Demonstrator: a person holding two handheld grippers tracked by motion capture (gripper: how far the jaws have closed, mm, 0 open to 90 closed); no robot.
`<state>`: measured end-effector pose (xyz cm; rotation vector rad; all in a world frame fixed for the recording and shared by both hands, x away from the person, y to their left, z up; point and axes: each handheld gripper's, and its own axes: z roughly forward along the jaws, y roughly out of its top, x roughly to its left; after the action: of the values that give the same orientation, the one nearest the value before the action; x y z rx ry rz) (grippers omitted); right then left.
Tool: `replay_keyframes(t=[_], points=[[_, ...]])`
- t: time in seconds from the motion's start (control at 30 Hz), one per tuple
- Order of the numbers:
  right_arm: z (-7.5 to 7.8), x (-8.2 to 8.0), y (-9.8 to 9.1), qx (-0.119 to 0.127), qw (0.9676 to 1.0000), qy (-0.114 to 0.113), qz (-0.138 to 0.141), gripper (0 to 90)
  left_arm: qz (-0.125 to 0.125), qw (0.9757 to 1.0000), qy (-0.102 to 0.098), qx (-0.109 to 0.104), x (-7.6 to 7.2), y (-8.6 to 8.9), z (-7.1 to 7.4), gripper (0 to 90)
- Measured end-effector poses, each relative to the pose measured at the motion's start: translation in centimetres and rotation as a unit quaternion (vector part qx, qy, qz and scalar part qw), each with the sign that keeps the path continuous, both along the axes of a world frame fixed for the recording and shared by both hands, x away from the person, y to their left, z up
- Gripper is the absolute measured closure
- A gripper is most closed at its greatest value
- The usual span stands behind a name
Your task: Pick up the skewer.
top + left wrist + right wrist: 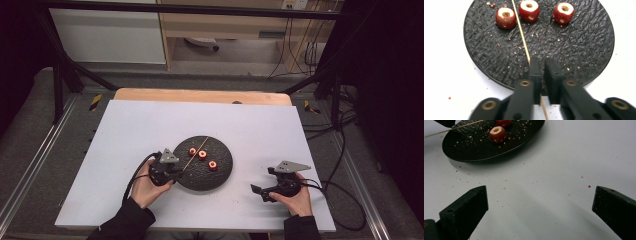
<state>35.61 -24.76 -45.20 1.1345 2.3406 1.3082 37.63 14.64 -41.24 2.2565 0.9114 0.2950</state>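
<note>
- No text, label, brand, number or sign can be read anywhere here.
- The yellow-and-black striped markers [95,101] on the floor frame, far beyond the left claw [176,172], carry only stripes, no lettering.
- The dark plate [220,172] just ahead of that claw has a rough, unmarked surface.
- The white bench [150,125] under both claws bears no print.
- The grey plate on the right claw [260,191] shows no writing.
</note>
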Motion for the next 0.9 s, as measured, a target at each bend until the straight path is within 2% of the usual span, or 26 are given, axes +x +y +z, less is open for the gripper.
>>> replay_keyframes(t=[0.1, 0.17, 0.23, 0.37, 0.63, 0.9], points=[[0.0, 0.0, 0.0, 0.0, 1.0, 0.001, 0.0, 0.9, 0.004, 0.9999, 0.002, 0.012, 0.5, -0.2, 0.4, 69.0], [0.0, 0.0, 0.0, -0.001, 1.0, 0.001, 0.001, 0.9, 0.01, 0.9996, 0.001, 0.026, 1.0, -0.4, 0.5, 63.7], [0.0, 0.0, 0.0, -0.001, 1.0, 0.002, 0.001, 0.9, 0.013, 0.9992, 0.005, 0.037, 1.4, -0.6, 0.5, 62.3], [0.0, 0.0, 0.0, 0.0, 1.0, 0.003, 0.0, 0.9, 0.024, 0.9978, 0.012, 0.061, 2.0, -1.1, 0.3, 63.6], [0.0, 0.0, 0.0, 0.0, 1.0, 0.003, 0.001, 0.9, 0.023, 0.9956, 0.025, 0.087, 2.2, -2.0, -0.2, 73.2], [0.0, 0.0, 0.0, 0.001, 1.0, 0.003, 0.001, 0.8, 0.021, 0.9952, 0.021, 0.094, 1.9, -2.5, -0.2, 81.1]])
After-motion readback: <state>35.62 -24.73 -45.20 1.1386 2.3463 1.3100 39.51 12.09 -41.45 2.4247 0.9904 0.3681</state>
